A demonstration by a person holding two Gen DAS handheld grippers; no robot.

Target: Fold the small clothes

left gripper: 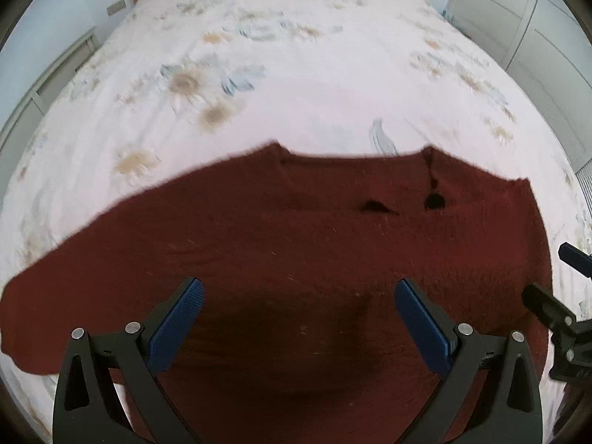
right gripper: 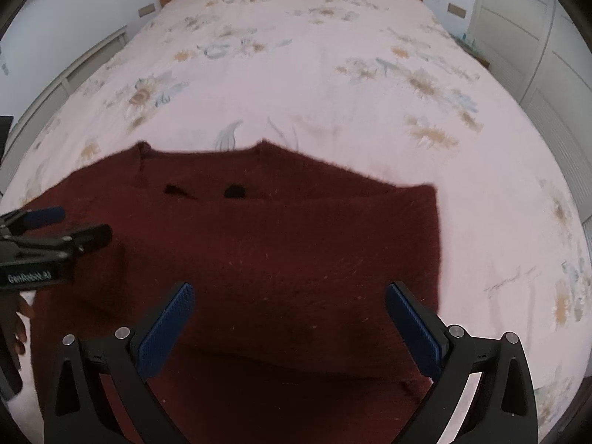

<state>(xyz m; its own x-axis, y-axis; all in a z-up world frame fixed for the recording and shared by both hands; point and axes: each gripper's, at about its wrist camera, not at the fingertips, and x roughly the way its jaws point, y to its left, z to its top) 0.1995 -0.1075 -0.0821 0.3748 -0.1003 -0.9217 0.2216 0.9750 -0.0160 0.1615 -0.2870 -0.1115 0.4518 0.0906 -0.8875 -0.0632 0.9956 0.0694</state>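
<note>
Maroon sweater [left gripper: 296, 244] flat on floral bedspread [left gripper: 296, 55]; left gripper [left gripper: 298, 318] spread wide above it, empty. Right view: right gripper [right gripper: 288, 318] also spread, empty, right sleeve folded in. Next, pinch the left sleeve cuff, fold inward evenly.

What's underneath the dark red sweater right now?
The dark red sweater lies spread on a floral bedsheet, which shows all around it. The sheet directly beneath is covered, so anything hidden there cannot be seen. Both open grippers hover above it.
</note>
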